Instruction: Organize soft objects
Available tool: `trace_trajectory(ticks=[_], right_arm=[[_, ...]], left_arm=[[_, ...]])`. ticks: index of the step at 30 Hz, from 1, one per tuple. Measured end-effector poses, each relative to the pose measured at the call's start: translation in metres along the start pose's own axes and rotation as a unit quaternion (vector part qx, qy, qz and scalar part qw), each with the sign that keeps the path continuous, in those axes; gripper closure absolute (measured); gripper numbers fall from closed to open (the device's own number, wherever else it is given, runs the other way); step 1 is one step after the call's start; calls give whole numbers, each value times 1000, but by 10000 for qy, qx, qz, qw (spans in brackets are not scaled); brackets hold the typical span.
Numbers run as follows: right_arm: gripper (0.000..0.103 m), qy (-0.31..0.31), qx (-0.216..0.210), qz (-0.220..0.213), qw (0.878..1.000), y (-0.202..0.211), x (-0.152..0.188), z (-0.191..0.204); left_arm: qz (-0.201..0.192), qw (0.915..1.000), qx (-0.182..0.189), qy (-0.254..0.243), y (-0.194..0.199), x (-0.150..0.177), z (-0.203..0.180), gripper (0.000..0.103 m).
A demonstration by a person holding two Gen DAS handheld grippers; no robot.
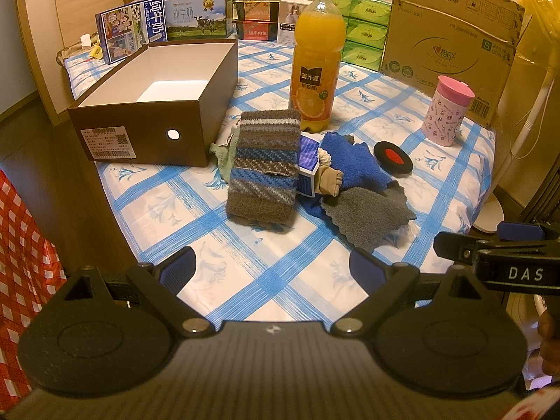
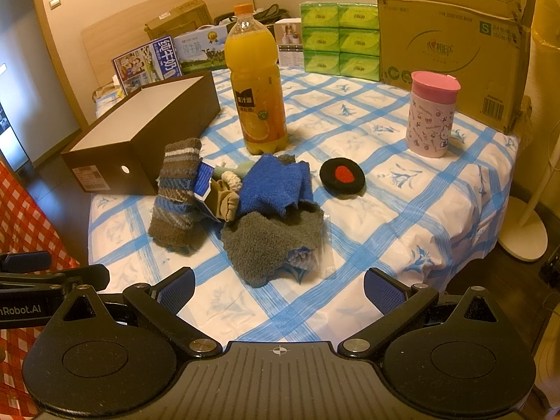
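Left wrist view: our left tongs gape wide, empty. Our right tongs likewise. Both hover at the surface's near edge, before the cloth pile.

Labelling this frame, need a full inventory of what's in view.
Brown open cardboard box: 1, empty, table left.
Striped grey-blue knit piece: 1, beside box.
Blue fleece cloth: 1, centre pile.
Grey fleece cloth: 1, front of pile.
Black round pad with red spot: 1, right of pile.
Orange juice bottle: 1, behind pile.
Pink-lidded cup: 1, right.
Green tissue packs: several, back.
Left gripper: open.
Right gripper: open.
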State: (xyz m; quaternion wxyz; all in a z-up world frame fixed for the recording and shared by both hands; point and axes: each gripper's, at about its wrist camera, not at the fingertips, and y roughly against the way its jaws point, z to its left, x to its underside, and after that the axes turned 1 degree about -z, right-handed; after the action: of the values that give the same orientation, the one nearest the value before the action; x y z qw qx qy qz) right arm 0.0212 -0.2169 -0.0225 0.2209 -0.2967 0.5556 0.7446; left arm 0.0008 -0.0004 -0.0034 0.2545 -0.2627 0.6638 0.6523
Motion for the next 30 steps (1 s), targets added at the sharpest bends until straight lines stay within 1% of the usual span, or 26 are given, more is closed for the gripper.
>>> trace_trajectory(ticks=[25,30], right_arm=[[1,-7,-2,15,10000,-1,-3,-4],[1,-30,5,28,10000,-5,1,-1]], left_arm=[[30,10000,-4,29,-5,3,0,9],[61,10000,5,47,-8,3,0,9]])
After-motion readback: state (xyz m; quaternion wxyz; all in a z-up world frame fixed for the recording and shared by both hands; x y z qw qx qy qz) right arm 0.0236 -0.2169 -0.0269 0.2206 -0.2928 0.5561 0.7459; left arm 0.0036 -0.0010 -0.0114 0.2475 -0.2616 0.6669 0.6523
